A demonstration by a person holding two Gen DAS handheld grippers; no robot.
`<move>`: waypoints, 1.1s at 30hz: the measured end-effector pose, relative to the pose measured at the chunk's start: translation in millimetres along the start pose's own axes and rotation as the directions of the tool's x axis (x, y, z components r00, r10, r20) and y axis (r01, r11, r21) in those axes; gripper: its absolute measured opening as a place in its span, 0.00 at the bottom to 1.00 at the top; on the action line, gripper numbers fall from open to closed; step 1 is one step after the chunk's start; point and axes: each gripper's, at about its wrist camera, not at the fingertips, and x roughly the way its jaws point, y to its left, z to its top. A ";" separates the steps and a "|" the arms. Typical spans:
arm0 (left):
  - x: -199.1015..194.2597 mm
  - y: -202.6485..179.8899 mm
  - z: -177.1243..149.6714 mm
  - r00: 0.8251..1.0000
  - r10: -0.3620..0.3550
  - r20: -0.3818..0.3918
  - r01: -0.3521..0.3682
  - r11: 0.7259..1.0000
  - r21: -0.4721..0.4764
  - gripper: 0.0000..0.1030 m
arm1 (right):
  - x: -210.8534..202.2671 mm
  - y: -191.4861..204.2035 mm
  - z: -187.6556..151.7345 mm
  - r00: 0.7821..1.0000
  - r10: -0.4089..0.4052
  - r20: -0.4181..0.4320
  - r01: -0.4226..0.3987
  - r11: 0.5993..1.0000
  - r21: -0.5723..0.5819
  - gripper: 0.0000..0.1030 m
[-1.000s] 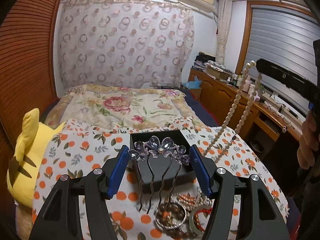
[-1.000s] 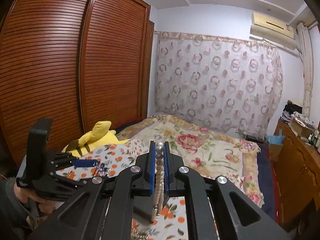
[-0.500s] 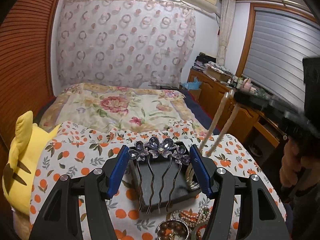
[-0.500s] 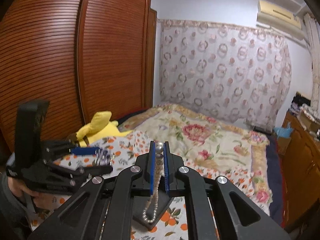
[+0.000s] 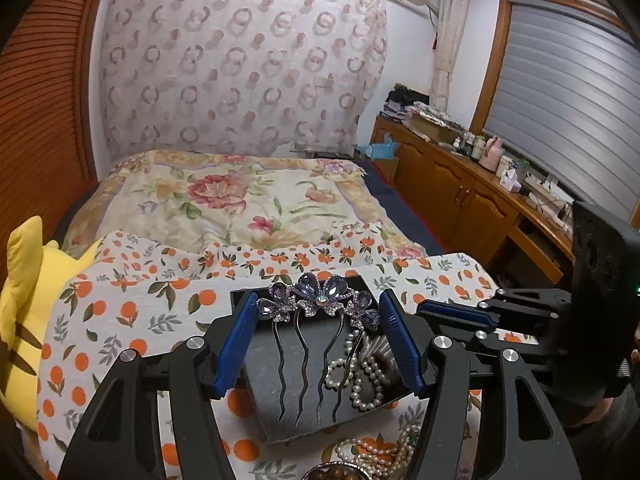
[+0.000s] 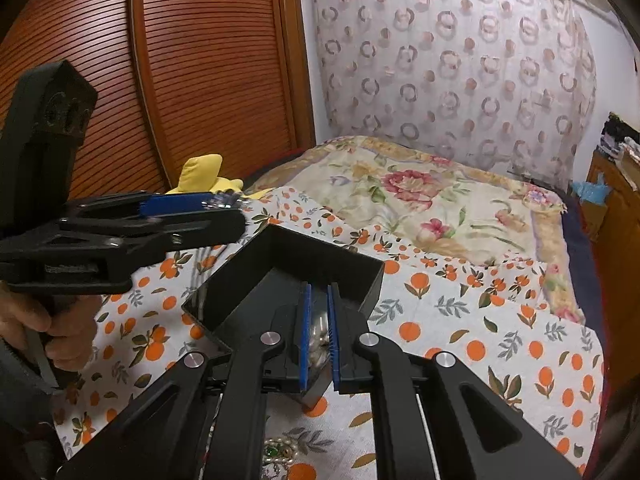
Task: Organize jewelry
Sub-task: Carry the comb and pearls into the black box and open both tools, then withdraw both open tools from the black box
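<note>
My left gripper (image 5: 318, 299) is shut on a purple jewelled hair comb (image 5: 320, 300), its prongs hanging down over the open black box (image 5: 264, 400). From the right wrist view the left gripper (image 6: 228, 211) hovers just left of the box (image 6: 320, 248). A pearl necklace (image 5: 360, 376) lies heaped in the box's right part. My right gripper (image 6: 319, 292) dips into the box, its jaws opening, with the pearls (image 6: 318, 340) loose between and below the pads. In the left wrist view the right gripper (image 5: 424, 308) reaches in from the right.
The box rests on an orange-print cloth (image 6: 460, 332) spread over the bed. More beads and bangles (image 5: 372, 456) lie in front of the box. A yellow plush toy (image 5: 24, 320) sits at the left. A wooden wardrobe (image 6: 200, 60) and side cabinets (image 5: 460, 196) flank the bed.
The right gripper came down with the hanging pearl strand, which now lies heaped in the box, and its pads have parted slightly. The left gripper moved closer over the box, still holding the comb.
</note>
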 end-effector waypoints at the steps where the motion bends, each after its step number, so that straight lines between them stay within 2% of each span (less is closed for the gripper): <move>1: 2.0 -1.3 -0.7 1.000 0.003 -0.004 -0.003 1.000 0.002 0.58 | -1.3 -0.3 -1.5 1.000 0.004 0.003 -0.004 1.000 0.004 0.20; 2: 4.9 -2.1 -1.5 1.000 0.007 -0.011 -0.007 1.000 0.003 0.58 | -2.7 -1.6 -1.9 1.000 0.003 0.006 -0.003 1.000 0.009 0.29; 3: 7.3 -2.3 -2.1 1.000 0.010 -0.015 -0.010 1.000 0.005 0.58 | -5.2 -3.6 -2.6 1.000 0.003 0.011 -0.003 1.000 0.013 0.30; 9: 14.9 -8.1 -5.9 0.999 0.031 -0.032 -0.031 0.999 0.024 0.58 | -21.8 -12.6 -13.7 1.000 -0.013 0.028 0.012 0.999 0.035 0.30; 16: 6.3 -11.2 -10.7 0.999 0.035 -0.032 -0.034 0.999 0.036 0.58 | -38.6 -9.8 -26.5 0.999 -0.028 0.044 0.026 0.998 0.048 0.30; 29: -37.7 -10.6 -69.1 0.997 0.057 -0.056 -0.053 0.996 0.069 0.60 | -58.8 22.9 -66.3 0.997 -0.058 0.048 0.055 0.996 0.064 0.30; 31: -41.8 -10.6 -78.0 0.996 0.058 -0.062 -0.054 0.996 0.070 0.66 | -60.3 28.7 -72.7 0.997 -0.059 0.044 0.055 0.996 0.071 0.30; 33: -46.1 -10.3 -86.3 0.996 0.061 -0.064 -0.056 0.996 0.067 0.68 | -61.0 33.0 -78.1 0.998 -0.059 0.037 0.056 0.995 0.080 0.30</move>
